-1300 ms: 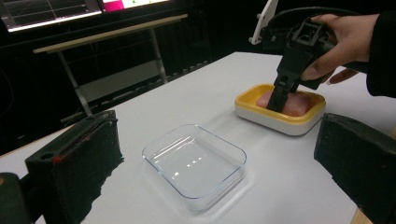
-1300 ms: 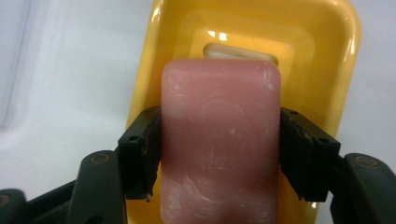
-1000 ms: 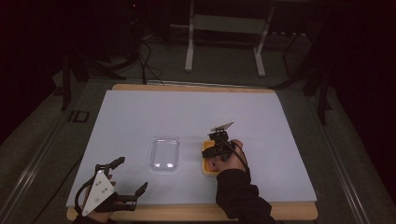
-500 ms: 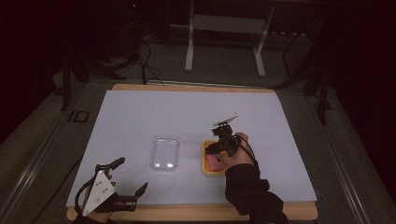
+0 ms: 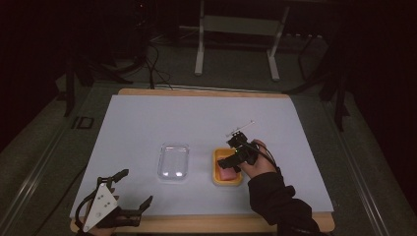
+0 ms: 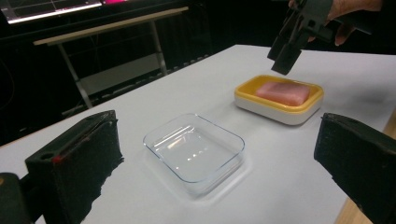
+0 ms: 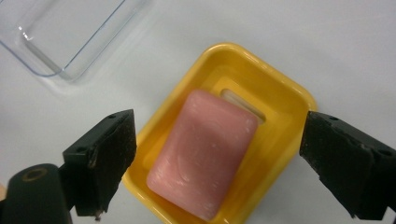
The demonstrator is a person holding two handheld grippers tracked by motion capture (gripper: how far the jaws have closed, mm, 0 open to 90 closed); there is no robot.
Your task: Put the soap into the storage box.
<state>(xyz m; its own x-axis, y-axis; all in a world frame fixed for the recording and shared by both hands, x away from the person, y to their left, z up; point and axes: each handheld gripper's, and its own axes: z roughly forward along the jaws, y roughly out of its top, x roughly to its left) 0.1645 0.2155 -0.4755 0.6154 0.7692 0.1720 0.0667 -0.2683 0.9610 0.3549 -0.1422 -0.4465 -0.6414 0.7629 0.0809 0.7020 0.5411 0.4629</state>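
Black handheld grippers, dark sleeve

The left gripper [image 5: 129, 200] is black with a grey 3-cornered plate on top, dotted with small holes, and a black cable looping beside it; the right gripper [image 5: 235, 156] is black too, with 2 blocky matt jaws, held by a hand [image 5: 258, 162] in a dark long sleeve [image 5: 280, 206]

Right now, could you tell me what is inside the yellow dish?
A pink soap bar lies in the yellow dish. Beside it a slot in the dish floor shows; the floor under the bar is covered.
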